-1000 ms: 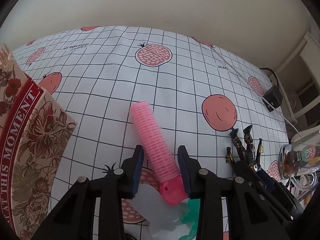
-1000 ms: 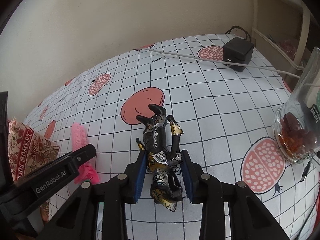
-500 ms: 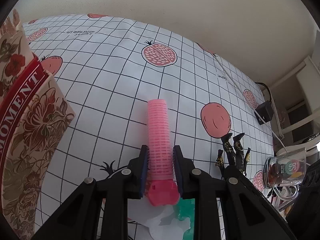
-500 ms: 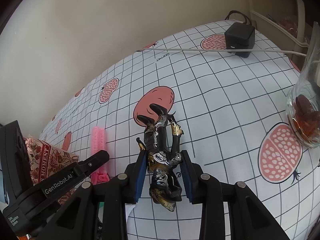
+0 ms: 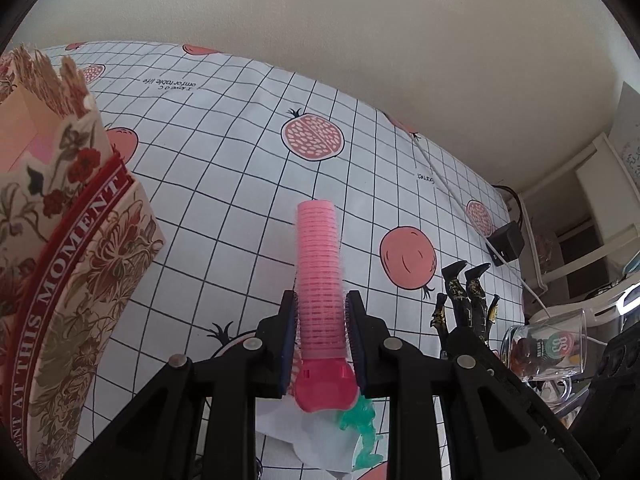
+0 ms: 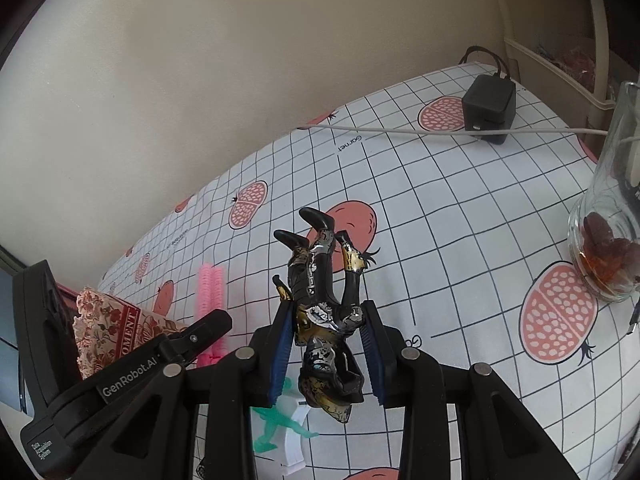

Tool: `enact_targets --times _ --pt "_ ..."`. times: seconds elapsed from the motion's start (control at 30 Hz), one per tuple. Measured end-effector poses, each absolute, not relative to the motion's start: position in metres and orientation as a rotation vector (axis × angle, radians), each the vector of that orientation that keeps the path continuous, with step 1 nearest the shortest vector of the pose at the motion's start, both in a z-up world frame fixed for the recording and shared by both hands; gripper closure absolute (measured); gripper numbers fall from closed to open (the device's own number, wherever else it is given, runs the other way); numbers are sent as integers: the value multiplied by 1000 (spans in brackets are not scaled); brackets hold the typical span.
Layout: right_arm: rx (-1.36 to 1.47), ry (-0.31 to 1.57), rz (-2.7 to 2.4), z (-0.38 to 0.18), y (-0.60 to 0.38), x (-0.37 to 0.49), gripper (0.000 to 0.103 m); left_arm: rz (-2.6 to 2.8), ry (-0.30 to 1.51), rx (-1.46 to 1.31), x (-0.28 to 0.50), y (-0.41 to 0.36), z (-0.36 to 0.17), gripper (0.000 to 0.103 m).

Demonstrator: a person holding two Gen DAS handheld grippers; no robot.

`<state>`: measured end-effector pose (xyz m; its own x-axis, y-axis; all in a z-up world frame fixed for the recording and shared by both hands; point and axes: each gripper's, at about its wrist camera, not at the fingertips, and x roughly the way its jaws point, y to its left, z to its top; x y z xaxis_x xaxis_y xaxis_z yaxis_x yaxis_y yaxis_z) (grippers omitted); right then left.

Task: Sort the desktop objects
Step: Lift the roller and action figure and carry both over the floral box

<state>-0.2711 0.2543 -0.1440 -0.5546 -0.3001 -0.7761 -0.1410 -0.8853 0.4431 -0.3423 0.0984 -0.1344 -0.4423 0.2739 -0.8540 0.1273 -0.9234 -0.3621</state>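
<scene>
Jaws of the left gripper point(image 5: 322, 322) have just closed on the pink hair roller point(image 5: 320, 276); the right gripper point(image 6: 326, 336) pinches the black toy figure point(image 6: 324, 312). Both are picked up, neither sorted; the green toy figure point(image 5: 362, 432) waits below the jaws on the bench point(image 5: 224, 184).

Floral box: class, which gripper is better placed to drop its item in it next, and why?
Probably the left. The left gripper grips the pink roller right beside the floral box; the right gripper, holding the figurine, sits farther off.

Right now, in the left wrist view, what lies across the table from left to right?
Floral paper bag → pink hair roller held in the left tongs → black and gold figurine → black power adapter → glass mug.
</scene>
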Motion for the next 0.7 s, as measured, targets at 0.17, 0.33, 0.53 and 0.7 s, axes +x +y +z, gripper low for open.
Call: enact_targets --times 0.17,0.33,0.53,0.7 --pt "1386 -782 -2588 -126 257 -267 67 2555 -567 -1565 -334 92 -115 78" --pt "1287 -745 -2611 -97 251 -258 67 2616 -600 -1455 -323 82 -79 78" --pt "1188 -744 -2621 -71 244 -252 67 2683 -602 -1320 -309 73 -38 78" --pt "1090 -723 -2627 -45 233 -243 67 2745 -606 -1246 -298 61 -15 78"
